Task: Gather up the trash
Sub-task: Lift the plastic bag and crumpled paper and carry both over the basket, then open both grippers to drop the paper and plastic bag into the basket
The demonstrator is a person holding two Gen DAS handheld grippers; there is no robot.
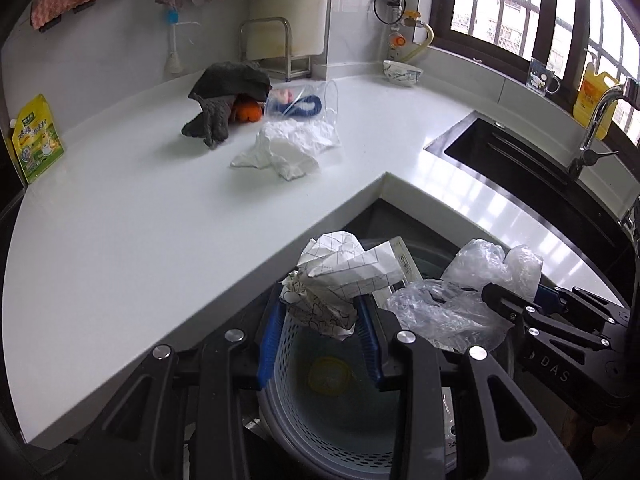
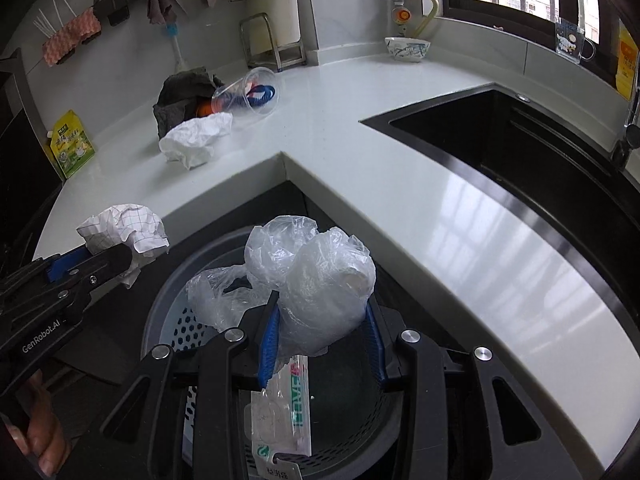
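- The surface was a smooth white L-shaped countertop point(image 1: 132, 216) with a glossy finish, wrapped around an inner corner under a pale tiled wall and a dark-framed barred window point(image 1: 516, 8).
- At far left a yellow-green printed pouch point(image 1: 34, 138) leaned against the wall.
- Further right lay a dark grey knitted cloth point(image 1: 224, 96), slumped over something orange, touching a clear plastic cup point(image 1: 308, 100) tipped on its side.
- Just in front of the cup sat a crumpled white paper sheet point(image 1: 288, 148), creased and loose.
- Below the counter's inner corner stood a round perforated trash basket point(image 1: 304, 424), pale mesh walls inside a grey rim, with a printed wrapper point(image 2: 286, 412) resting in it.
- The left gripper point(image 1: 320, 344) hung over the basket, its blue-padded fingers narrowed onto a crumpled ball of grid-printed paper point(image 1: 340, 280).
- The right gripper point(image 2: 322, 344) hung beside it over the same basket, its fingers clamped on a bunched, translucent plastic bag point(image 2: 316, 280), wrinkled and puffy.
- A patterned ceramic bowl point(image 1: 402, 73) sat by the back wall near the window.
- At right, a black rectangular sink point(image 2: 520, 160) was sunk into the counter, with a chrome faucet point(image 1: 600, 120) and a yellow bottle point(image 1: 592, 96) behind it.
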